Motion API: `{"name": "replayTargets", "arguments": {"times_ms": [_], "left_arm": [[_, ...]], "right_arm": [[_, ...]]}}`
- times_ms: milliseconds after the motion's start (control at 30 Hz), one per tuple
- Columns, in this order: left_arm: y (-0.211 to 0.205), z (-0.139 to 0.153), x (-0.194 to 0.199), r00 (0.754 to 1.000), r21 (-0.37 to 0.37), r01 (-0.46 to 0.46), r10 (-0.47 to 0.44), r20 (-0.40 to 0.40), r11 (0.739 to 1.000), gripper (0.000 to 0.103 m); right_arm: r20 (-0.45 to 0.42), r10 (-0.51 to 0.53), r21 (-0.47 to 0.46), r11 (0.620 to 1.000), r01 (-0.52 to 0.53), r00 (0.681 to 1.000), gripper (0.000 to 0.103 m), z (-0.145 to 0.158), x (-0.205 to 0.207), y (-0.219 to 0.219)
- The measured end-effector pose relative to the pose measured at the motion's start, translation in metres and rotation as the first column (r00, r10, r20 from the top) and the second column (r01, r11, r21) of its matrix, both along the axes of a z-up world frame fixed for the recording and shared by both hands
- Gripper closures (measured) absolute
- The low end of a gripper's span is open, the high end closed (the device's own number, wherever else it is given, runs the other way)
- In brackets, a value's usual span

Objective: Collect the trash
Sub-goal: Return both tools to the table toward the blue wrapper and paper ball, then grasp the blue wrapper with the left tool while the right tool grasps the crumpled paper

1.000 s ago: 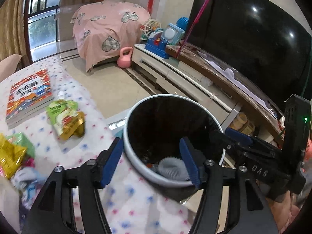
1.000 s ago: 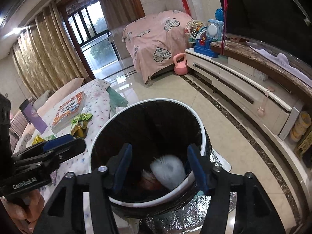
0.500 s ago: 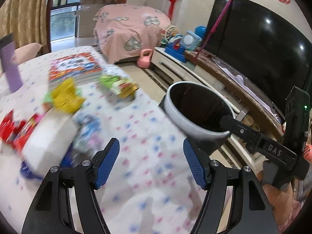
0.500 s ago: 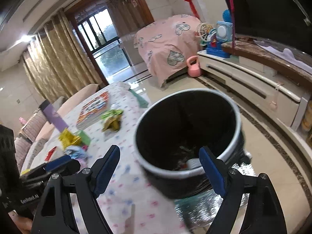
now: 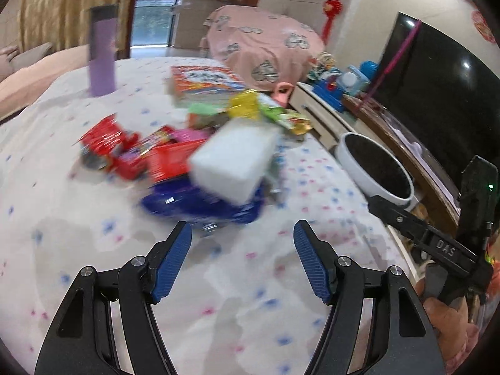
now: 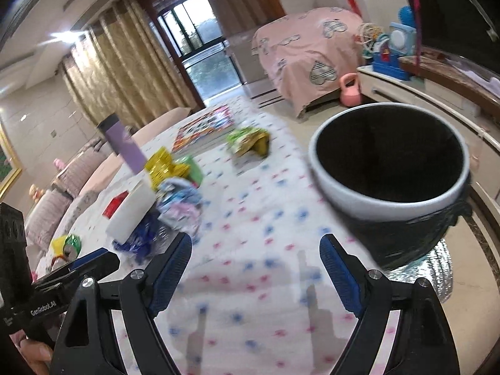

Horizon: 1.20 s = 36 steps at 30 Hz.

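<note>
Trash (image 5: 187, 159), item one on my list: a loose heap of wrappers near the middle of the tabletop (image 5: 78, 206), well ahead of my left gripper and blurred in both views.

- Tabletop: white cloth with small blue and pink dots, carrying everything below except the bin.
- Bin (image 6: 390, 162): black liner, white rim, standing just off the tabletop's right edge, to the right of the heap.
- Book (image 6: 206, 125): colourful cover, lying flat at the far end.
- White block (image 5: 234, 162): resting on the heap, over a dark blue wrapper (image 5: 200, 203).
- Purple bottle (image 5: 101, 50): upright, far left.
- Red wrappers (image 5: 125, 150): left side of the heap.
- Green and gold packets (image 6: 248, 140): apart from the heap, near the book.
- Left gripper (image 5: 242, 265): my fingers stand wide, nothing between them, above bare cloth short of the blue wrapper.
- Right gripper (image 6: 254, 275): fingers have just been opening and now stand wide, nothing between them, over cloth beside the bin.
</note>
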<state>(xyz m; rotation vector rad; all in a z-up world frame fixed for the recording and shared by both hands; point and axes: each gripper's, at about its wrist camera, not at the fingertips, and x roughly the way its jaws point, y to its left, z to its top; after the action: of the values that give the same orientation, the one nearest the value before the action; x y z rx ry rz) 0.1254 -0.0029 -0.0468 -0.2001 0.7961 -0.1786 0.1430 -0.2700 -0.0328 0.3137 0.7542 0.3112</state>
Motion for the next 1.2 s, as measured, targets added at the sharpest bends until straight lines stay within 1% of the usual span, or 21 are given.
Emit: {"name": "replayTargets", "arguments": {"times_ms": [200,333,500,600,667,700,733,767,800,833,867,933,1000,1133,1200], "left_arm": [[0.031,-0.015,0.001,0.997,0.009,-0.071,0.071,-0.041,0.997,0.034],[0.041,-0.019,0.009,0.995,0.024,-0.086,0.087,-0.054,0.996,0.034],[0.047,-0.022,0.023,0.995,0.002,-0.070,0.070,-0.070,0.998,0.034],[0.045,-0.023,0.033,0.997,-0.006,-0.049,0.048,-0.064,0.999,0.034],[0.043,-0.025,0.039,0.997,-0.014,-0.029,0.028,-0.067,0.999,0.035],[0.041,-0.026,0.042,0.997,-0.023,-0.017,0.015,-0.071,1.000,0.039],[0.039,-0.027,0.045,0.997,-0.026,-0.010,0.008,-0.074,1.000,0.043],[0.038,-0.028,0.047,0.997,-0.027,-0.004,0.002,-0.078,1.000,0.053],[0.036,-0.029,0.048,0.997,-0.034,0.009,-0.012,-0.080,0.999,0.067],[0.034,-0.029,0.049,0.996,-0.046,0.024,-0.028,-0.082,0.999,0.072],[0.034,-0.028,0.048,0.996,-0.047,0.028,-0.031,-0.080,0.999,0.072],[0.031,-0.026,0.044,0.997,-0.039,0.031,-0.034,-0.069,0.999,0.076],[0.031,-0.025,0.041,0.997,-0.048,0.030,-0.033,-0.068,0.998,0.080],[0.035,-0.019,0.029,0.999,-0.042,0.005,-0.007,-0.052,0.999,0.080],[0.037,-0.013,0.021,1.000,-0.030,-0.016,0.015,-0.028,0.999,0.080]], "right_arm": [[0.003,0.075,-0.027,0.997,-0.075,0.997,0.017,-0.004,0.004,0.035],[-0.007,0.124,-0.060,0.990,-0.124,0.992,0.018,-0.010,0.015,0.058],[-0.015,0.181,-0.085,0.980,-0.182,0.983,0.020,-0.013,0.031,0.081],[-0.018,0.214,-0.100,0.971,-0.215,0.977,0.027,-0.014,0.044,0.094],[-0.019,0.231,-0.116,0.966,-0.231,0.973,0.034,-0.015,0.052,0.101],[-0.023,0.238,-0.125,0.963,-0.239,0.971,0.037,-0.016,0.057,0.105],[-0.030,0.243,-0.131,0.961,-0.245,0.969,0.041,-0.018,0.063,0.109],[-0.034,0.247,-0.134,0.959,-0.250,0.968,0.047,-0.019,0.067,0.111],[-0.040,0.253,-0.139,0.957,-0.256,0.967,0.052,-0.021,0.072,0.114],[-0.043,0.257,-0.141,0.955,-0.260,0.966,0.070,-0.022,0.074,0.116],[-0.044,0.259,-0.144,0.954,-0.263,0.965,0.083,-0.023,0.076,0.117],[-0.037,0.257,-0.147,0.955,-0.259,0.966,0.086,-0.022,0.075,0.116],[-0.024,0.254,-0.136,0.957,-0.255,0.967,0.089,-0.021,0.070,0.111],[-0.005,0.228,-0.140,0.964,-0.226,0.974,0.091,-0.015,0.058,0.097],[-0.001,0.210,-0.141,0.968,-0.208,0.978,0.092,-0.012,0.053,0.087]]}}
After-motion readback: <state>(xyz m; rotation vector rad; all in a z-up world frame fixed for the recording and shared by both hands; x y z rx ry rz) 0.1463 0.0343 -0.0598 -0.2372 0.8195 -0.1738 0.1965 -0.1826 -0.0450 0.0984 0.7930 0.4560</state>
